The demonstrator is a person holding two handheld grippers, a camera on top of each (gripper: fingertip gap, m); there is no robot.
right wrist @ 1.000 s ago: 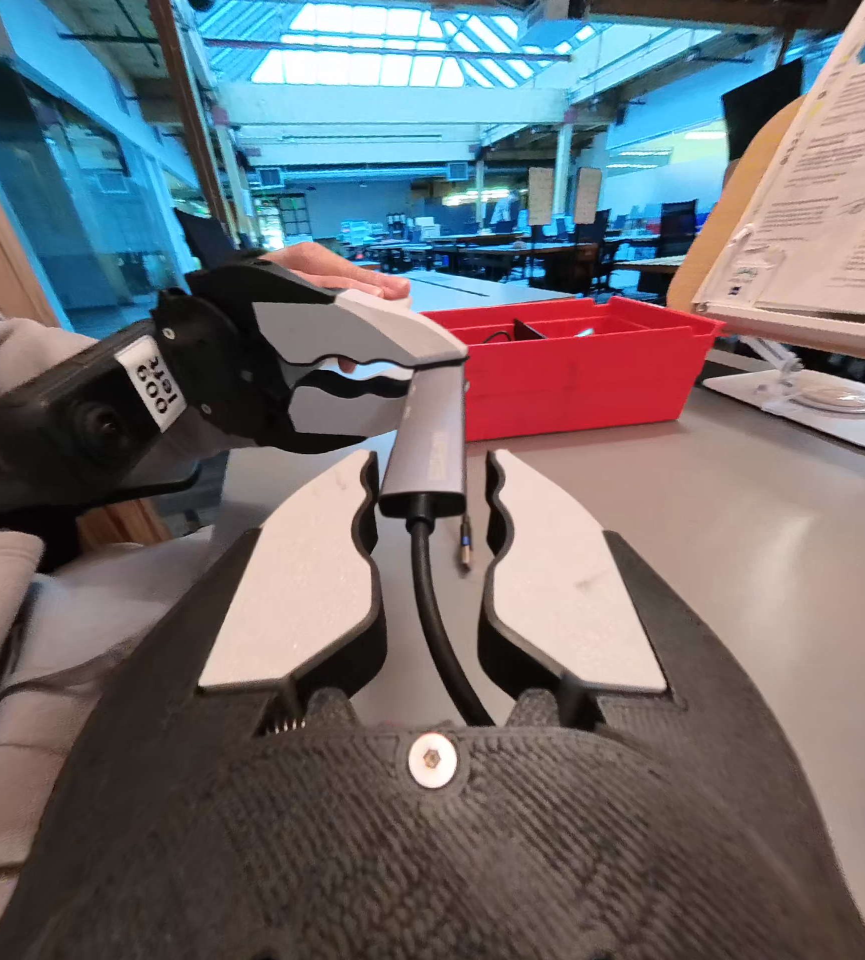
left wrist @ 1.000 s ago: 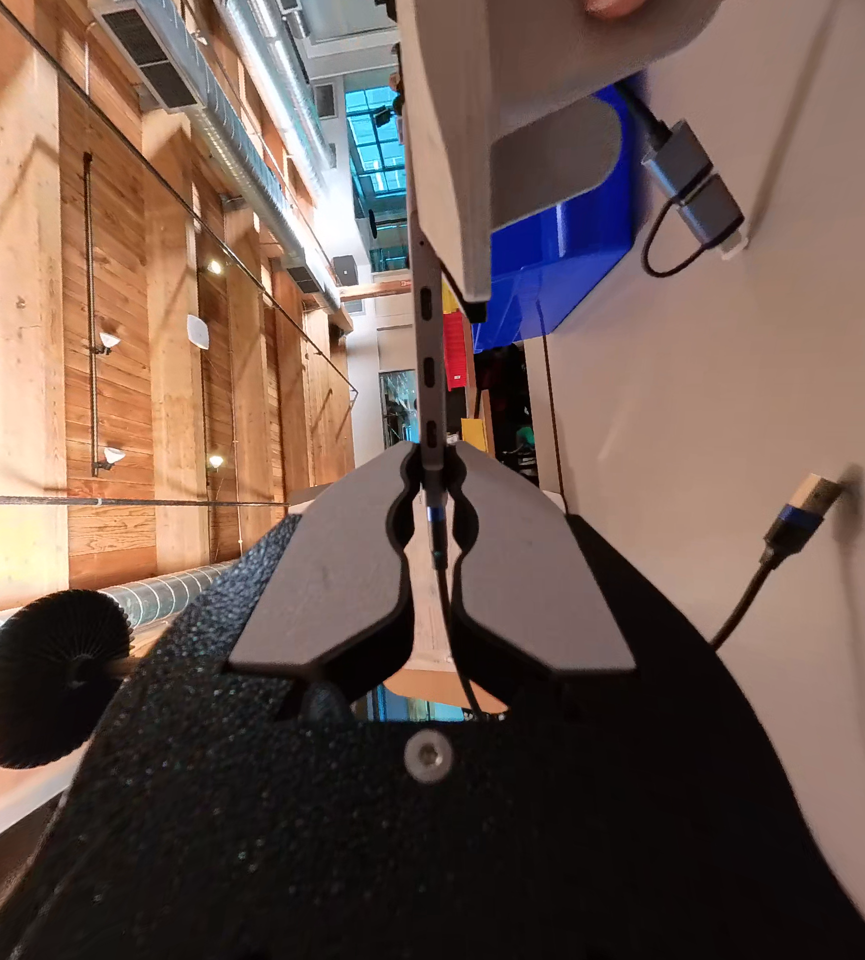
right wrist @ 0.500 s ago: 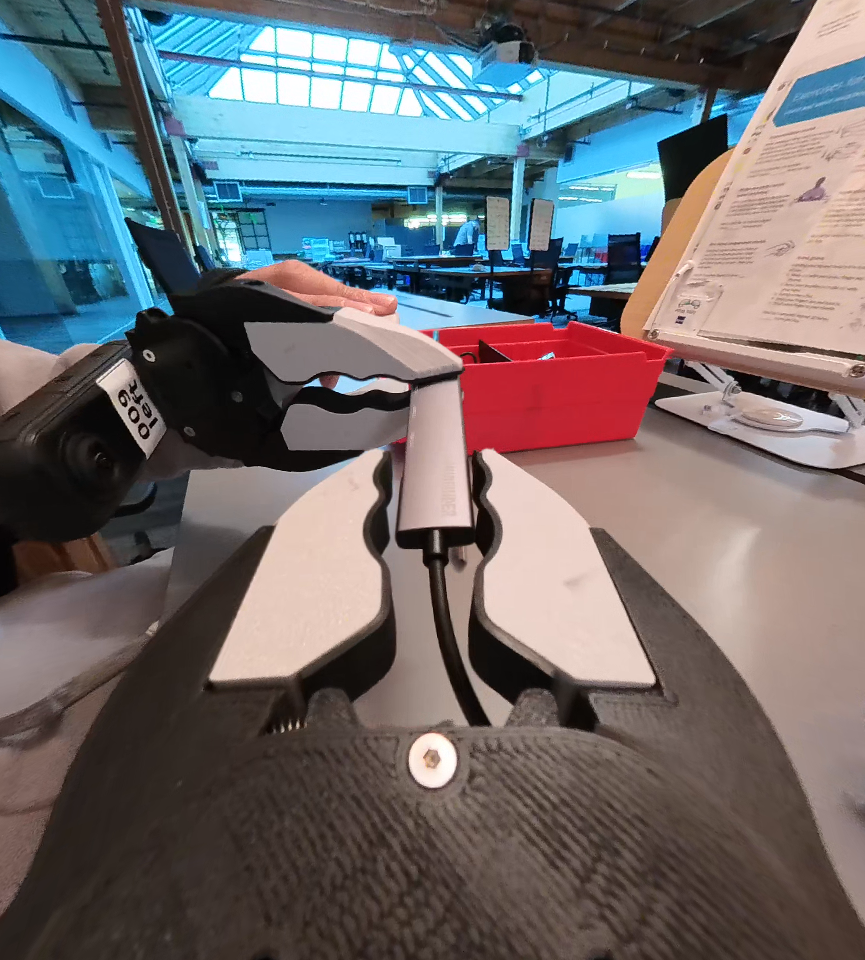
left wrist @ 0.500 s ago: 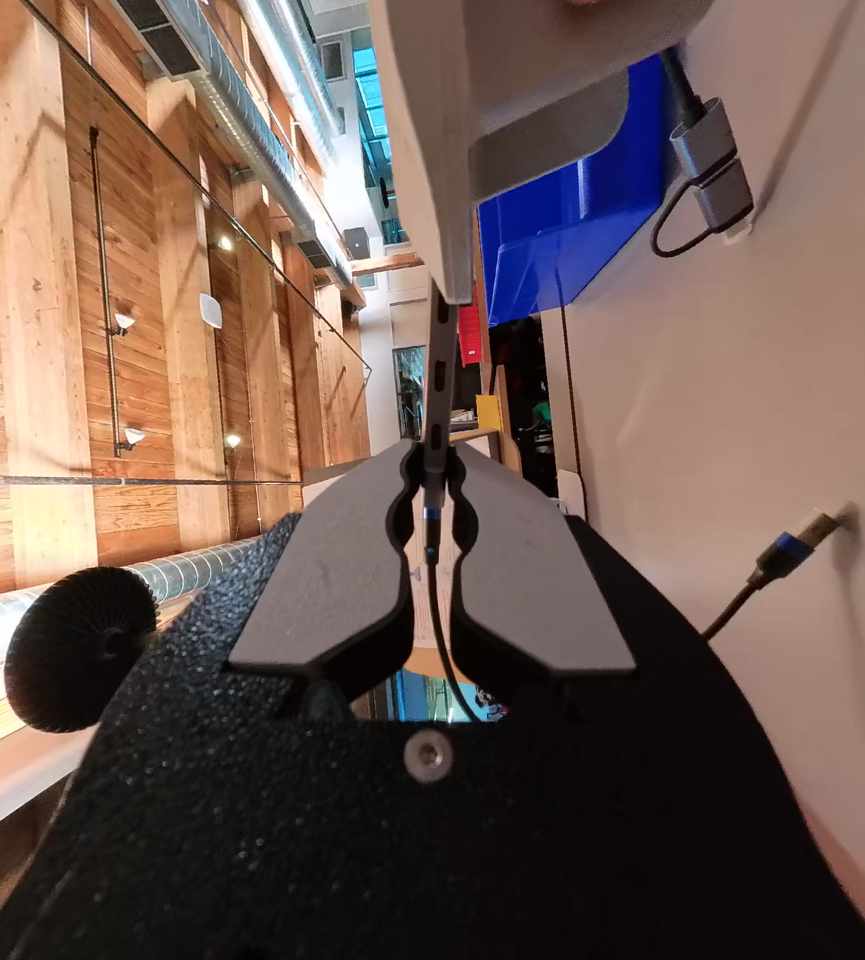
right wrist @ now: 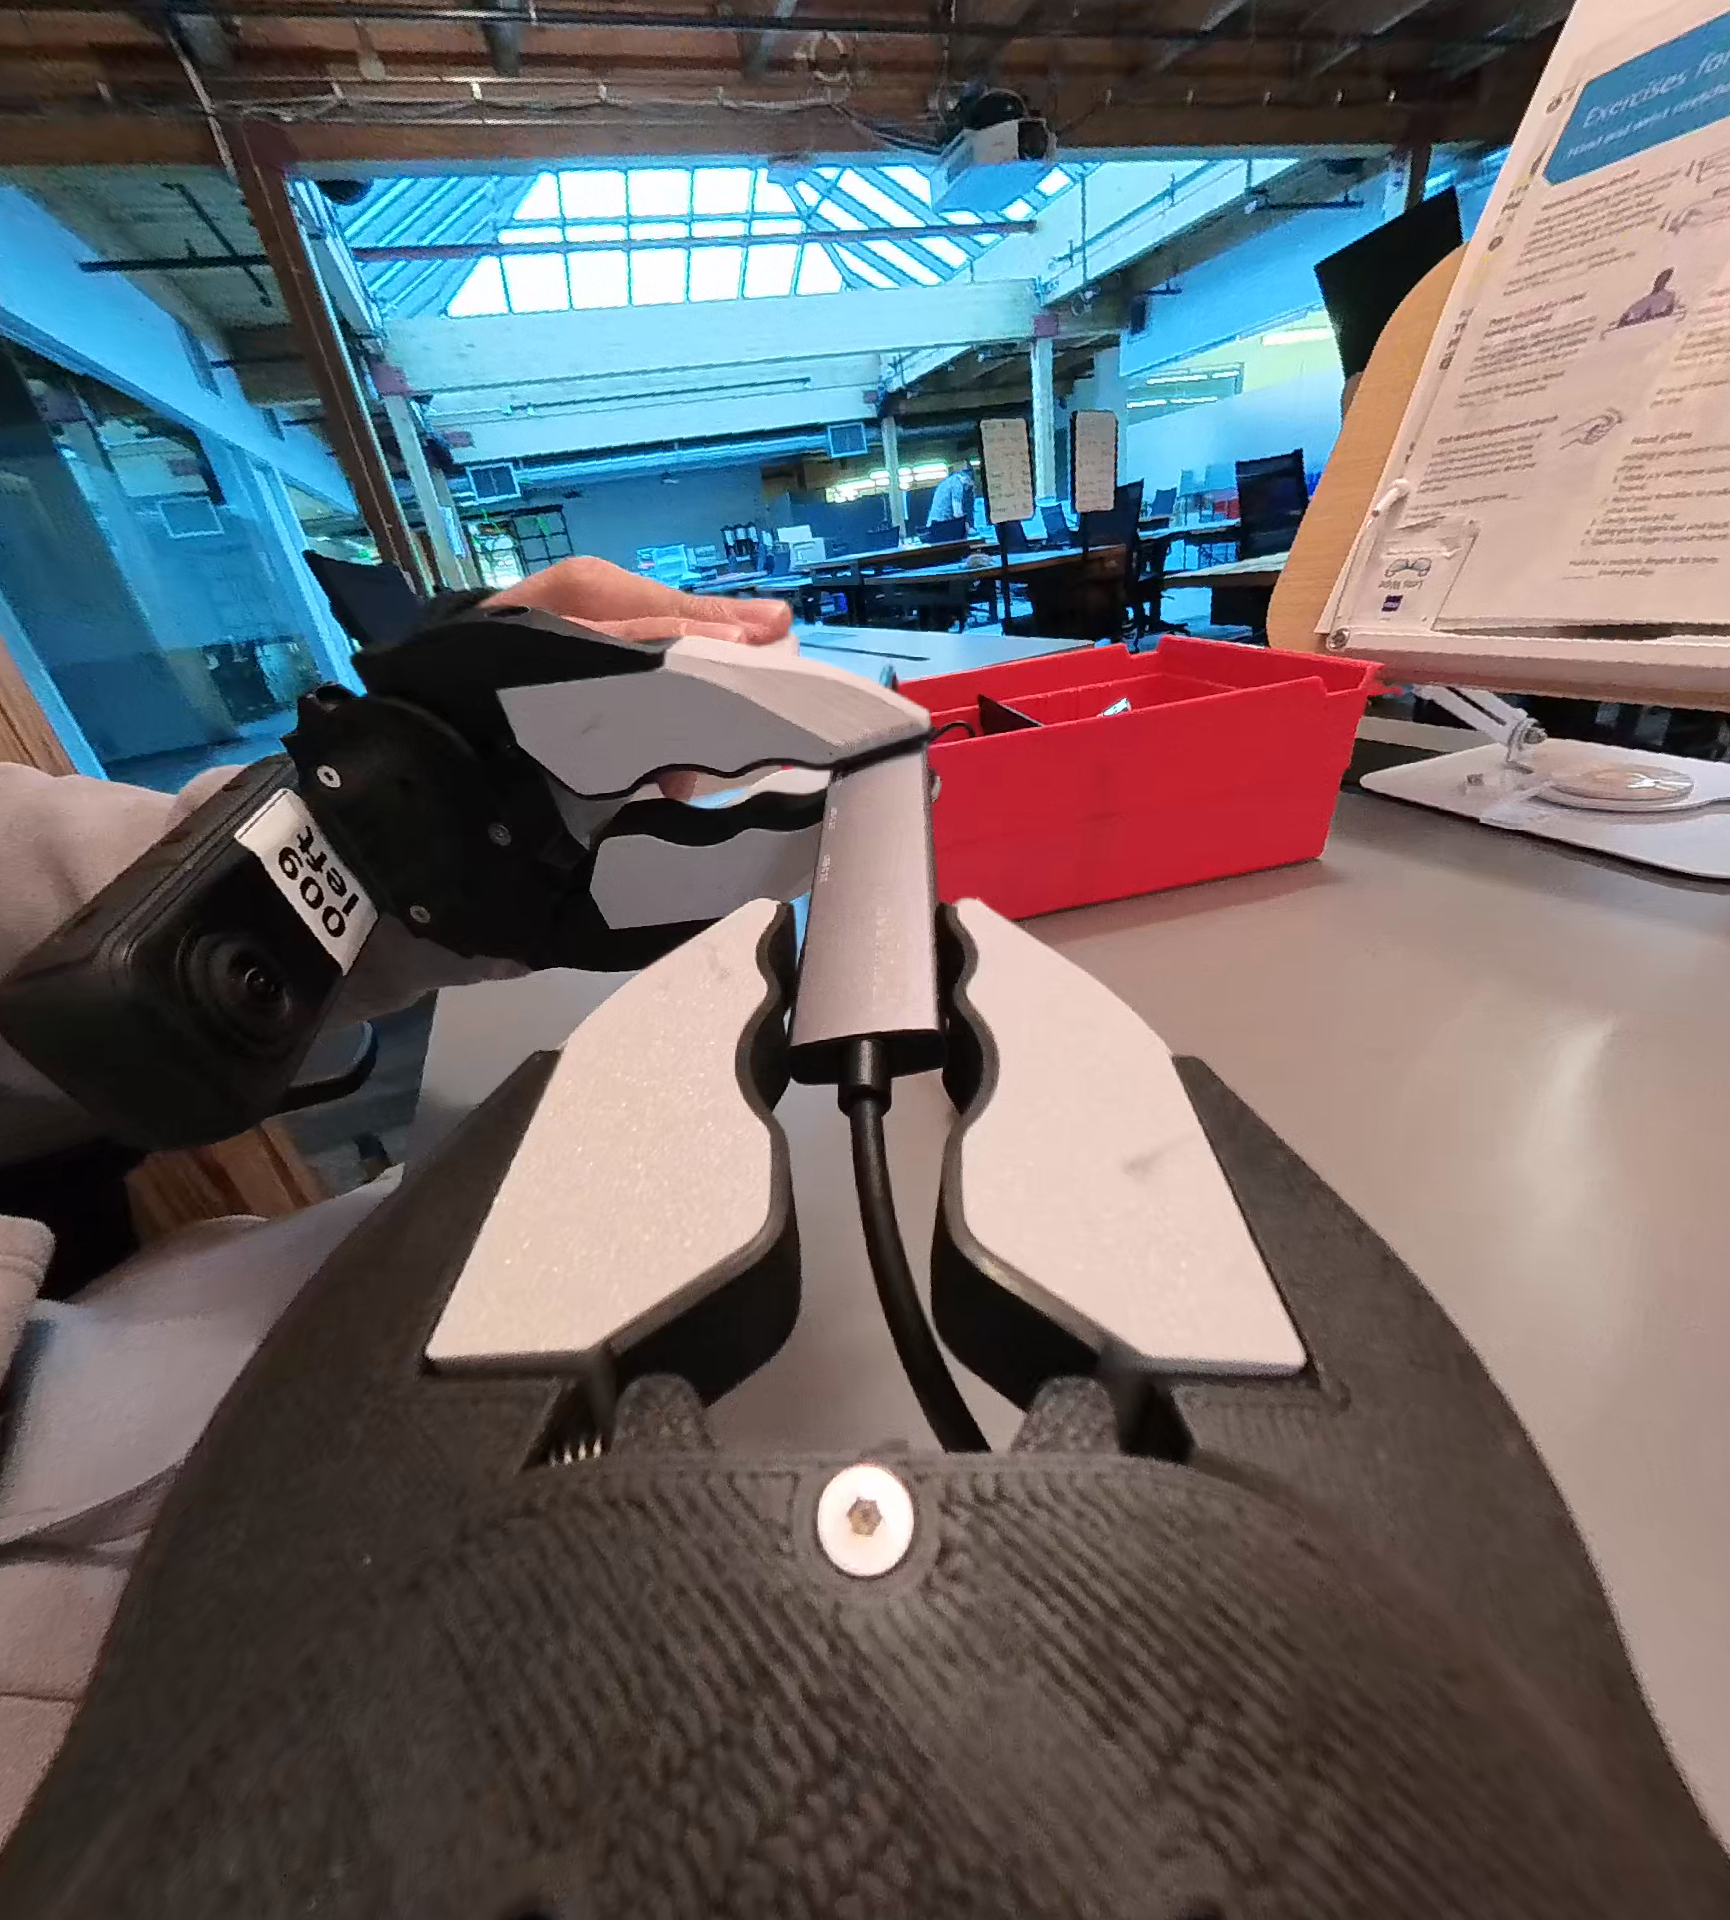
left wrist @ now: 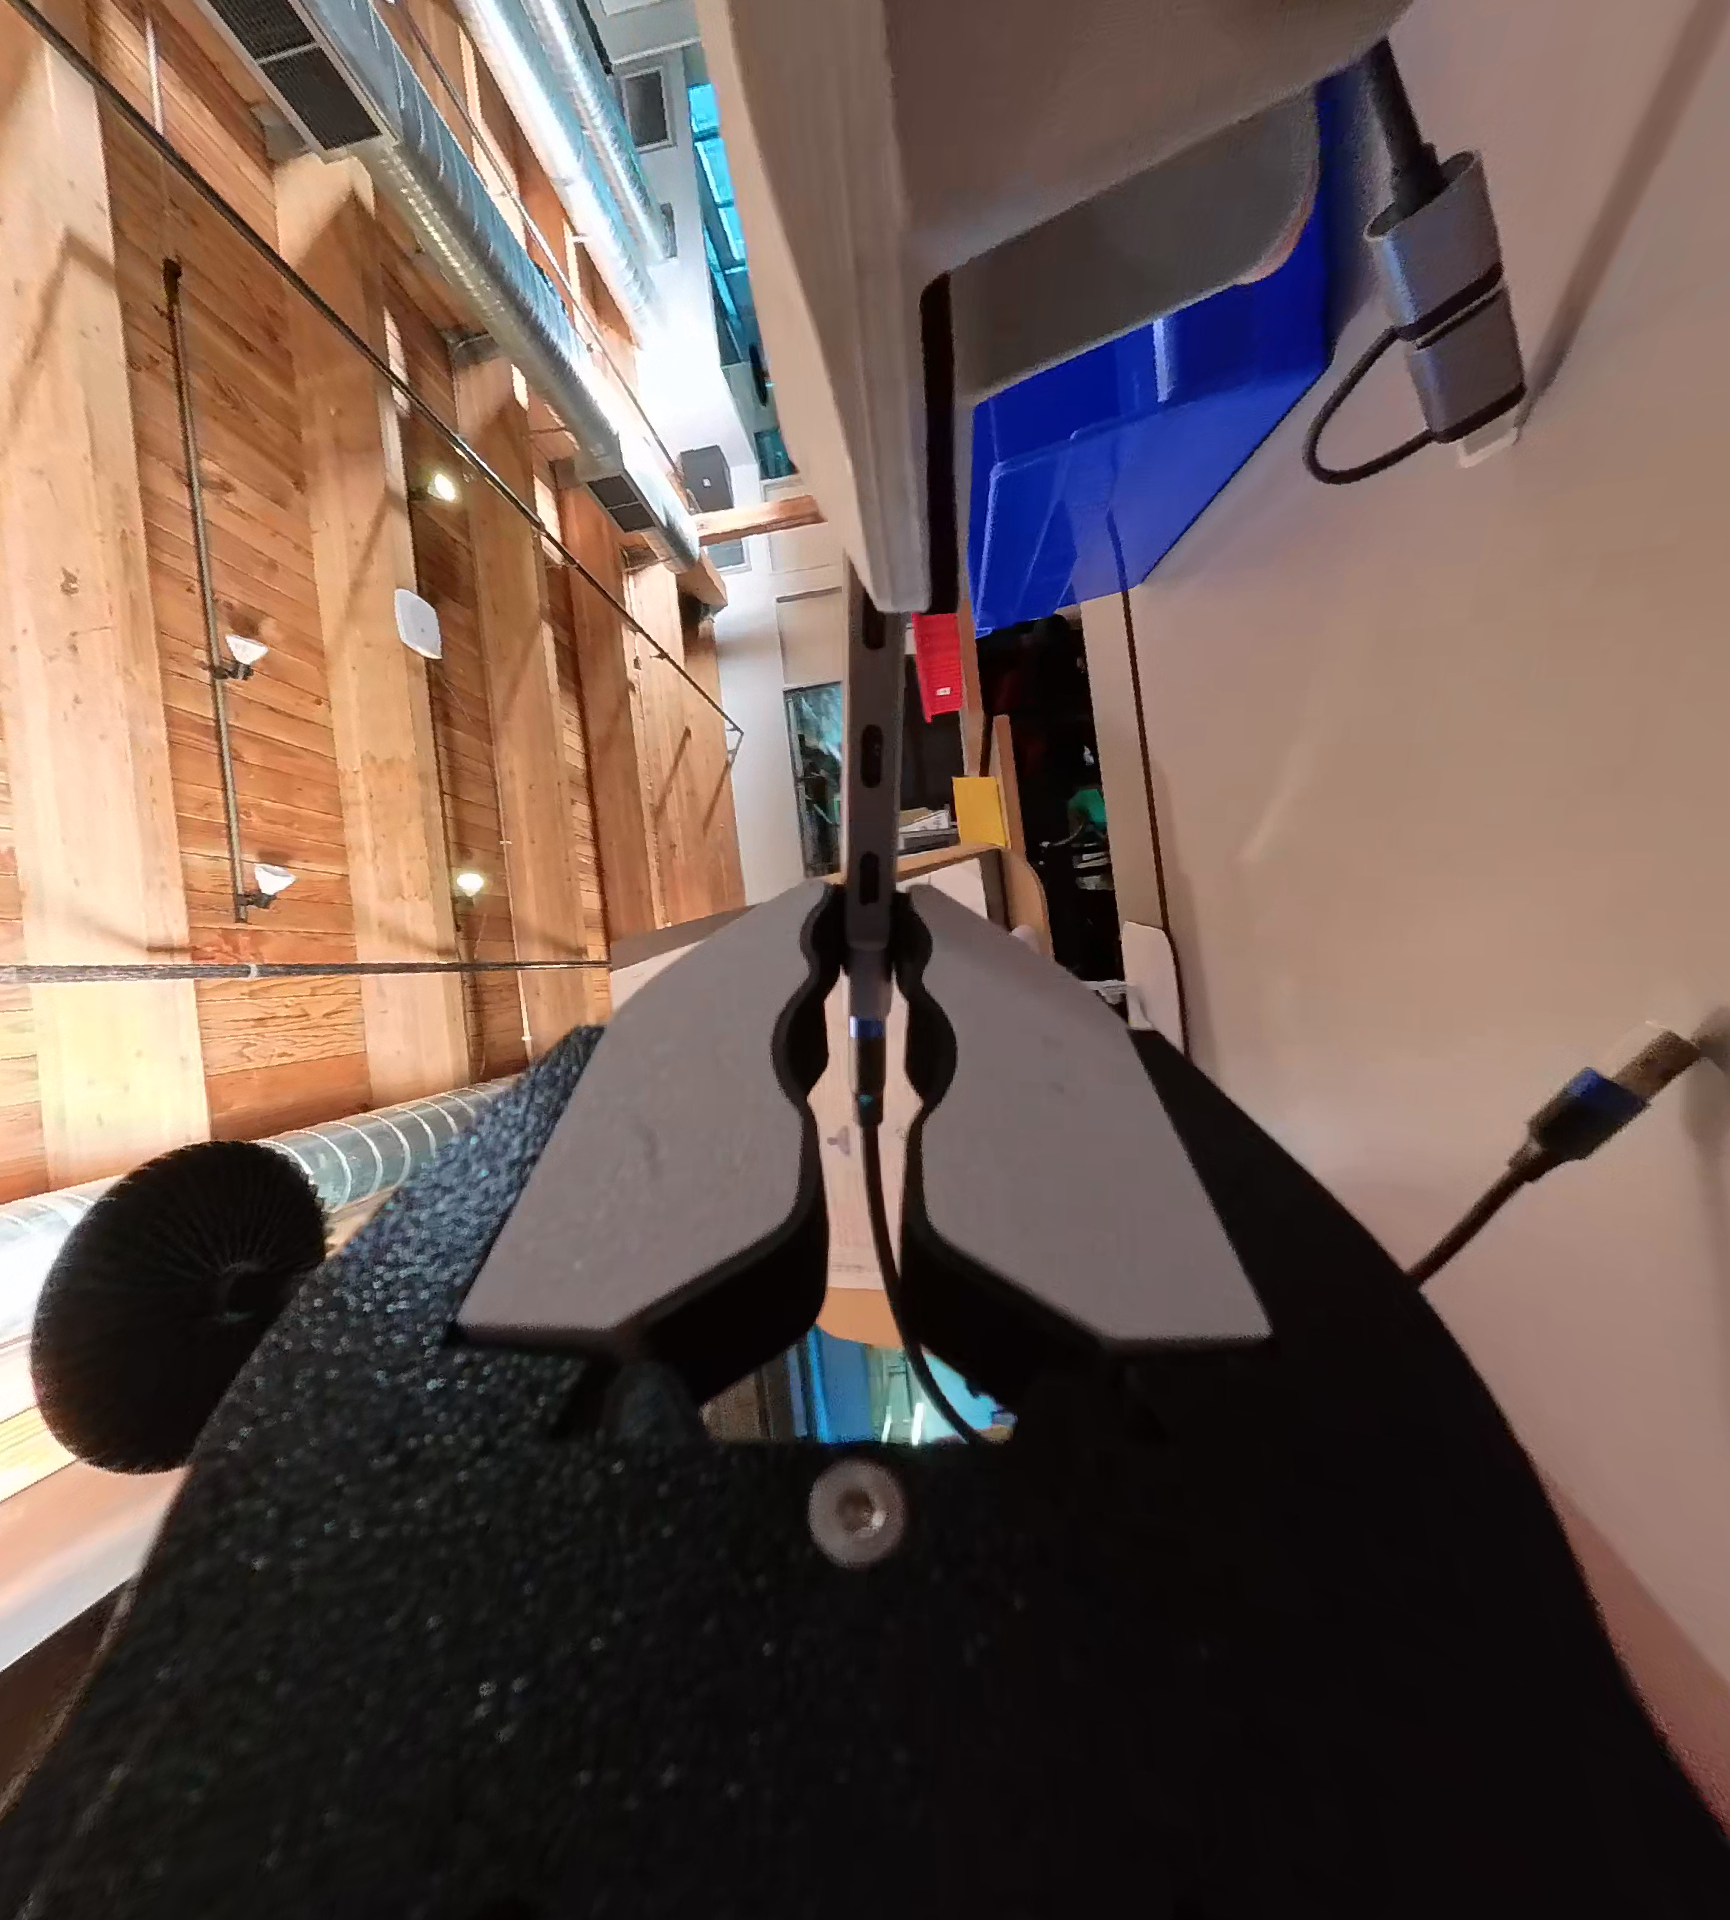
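While the left gripper [left wrist: 869, 914] pinches one end of the grey USB hub [right wrist: 876, 914], the right gripper [right wrist: 866, 925] clamps its cable end above the grey table [right wrist: 1463, 1039].

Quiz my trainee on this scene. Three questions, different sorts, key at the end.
1. True or false: the red bin stands on the table.
2. What does the left tool grip? A hub; B red bin; C stand.
3. Fill in: the hub's cable is ____.
Key: 1 true; 2 A; 3 black.
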